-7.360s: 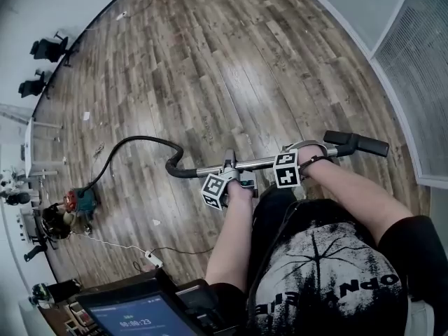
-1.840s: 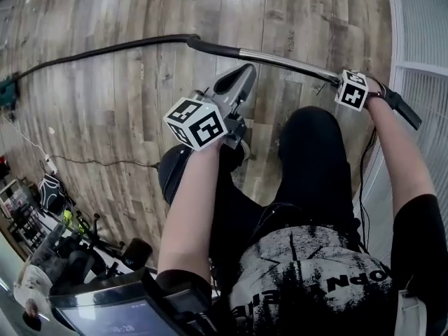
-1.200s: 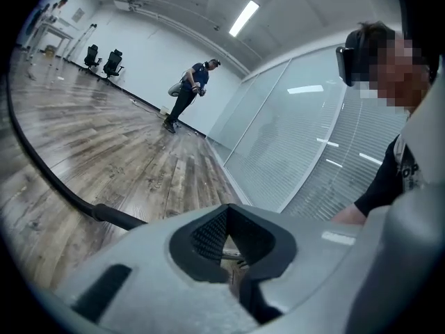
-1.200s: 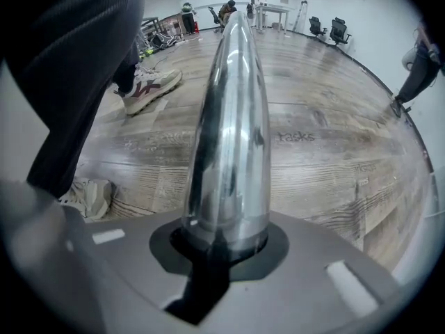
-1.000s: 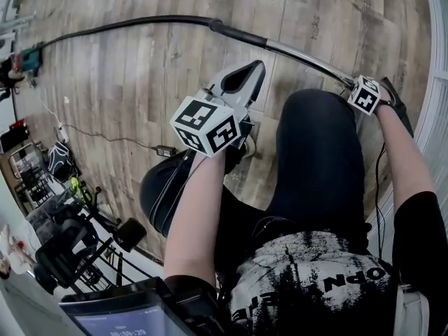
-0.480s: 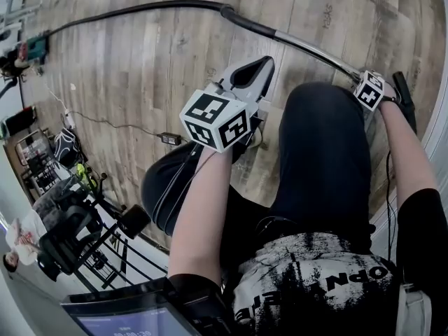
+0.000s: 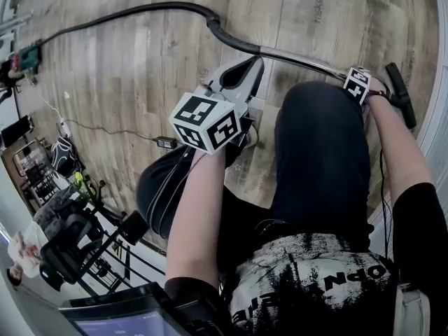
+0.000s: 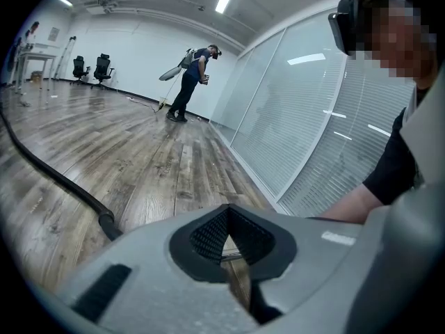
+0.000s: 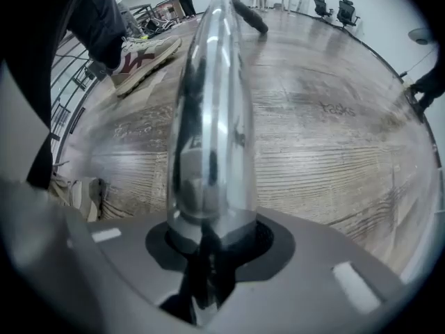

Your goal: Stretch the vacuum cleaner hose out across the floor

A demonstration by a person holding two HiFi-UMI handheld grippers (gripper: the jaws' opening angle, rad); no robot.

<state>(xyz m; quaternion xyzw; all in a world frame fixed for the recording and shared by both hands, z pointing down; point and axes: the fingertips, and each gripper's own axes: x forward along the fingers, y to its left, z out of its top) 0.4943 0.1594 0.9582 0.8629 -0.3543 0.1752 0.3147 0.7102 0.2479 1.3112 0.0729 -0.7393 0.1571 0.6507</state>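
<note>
Wide floor [image 7: 126, 82] here, bare boards running away beyond the hose, plenty of room up that way. Tighter on the right: the glass wall [image 8: 313, 117] sits just beside the wand's black handle end [image 7: 400, 105]. Gear crowds the floor's left edge.

The vacuum hose [image 7: 140, 11] lies in a long black line from the small teal vacuum cleaner [image 7: 29, 57] at the left edge. It curves through a cuff [image 7: 213, 25] and joins the chrome wand [image 7: 297, 60].

Right claw [image 9: 208, 252] points down with the wand standing between its jaws. They have just been opening, and the pads look eased off the metal: released, wand still in the gap. Left claw [image 8: 229, 245] is clenched on nothing, hovering off the hose.

Writing? Only "OPN" reads on the shirt [image 7: 329, 278]; the cubes carry square markers, no words. A thin power cord [image 7: 105, 128] trails across the boards.

The left gripper view adds a second person [image 8: 189, 82] at the far end and office chairs [image 8: 103, 68]. The right gripper view alone catches a red-and-white sneaker [image 9: 142, 54] close beside the wand.
</note>
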